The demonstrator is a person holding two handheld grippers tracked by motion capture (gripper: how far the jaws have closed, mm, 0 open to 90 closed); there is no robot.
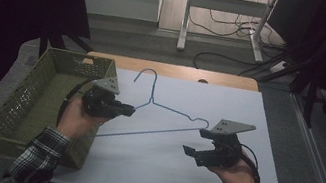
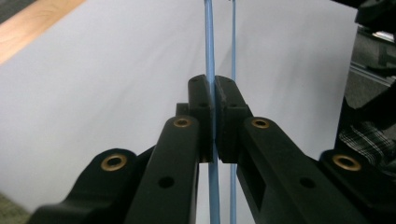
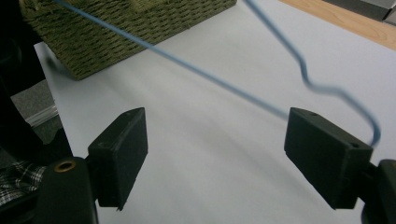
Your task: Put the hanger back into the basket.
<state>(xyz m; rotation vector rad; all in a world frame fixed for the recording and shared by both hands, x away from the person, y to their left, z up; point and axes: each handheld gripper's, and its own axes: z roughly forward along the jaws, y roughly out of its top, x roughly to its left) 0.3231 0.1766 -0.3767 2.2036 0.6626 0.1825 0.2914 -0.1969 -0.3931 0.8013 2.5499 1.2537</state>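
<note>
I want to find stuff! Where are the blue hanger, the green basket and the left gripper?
blue hanger (image 1: pixel 175 110), high view, on its sloping upper wire.
green basket (image 1: pixel 33 83), high view, on its left woven wall.
left gripper (image 2: pixel 214 100), left gripper view, between its fingers.

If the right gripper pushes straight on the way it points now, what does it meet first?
Probably the thin blue wire hanger, whose long bar crosses just ahead of the open right gripper; beyond it stands the green woven basket. Depth is hard to judge.

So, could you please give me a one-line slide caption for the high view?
Left gripper clamps a blue wire hanger beside a green basket; right gripper open.
</note>
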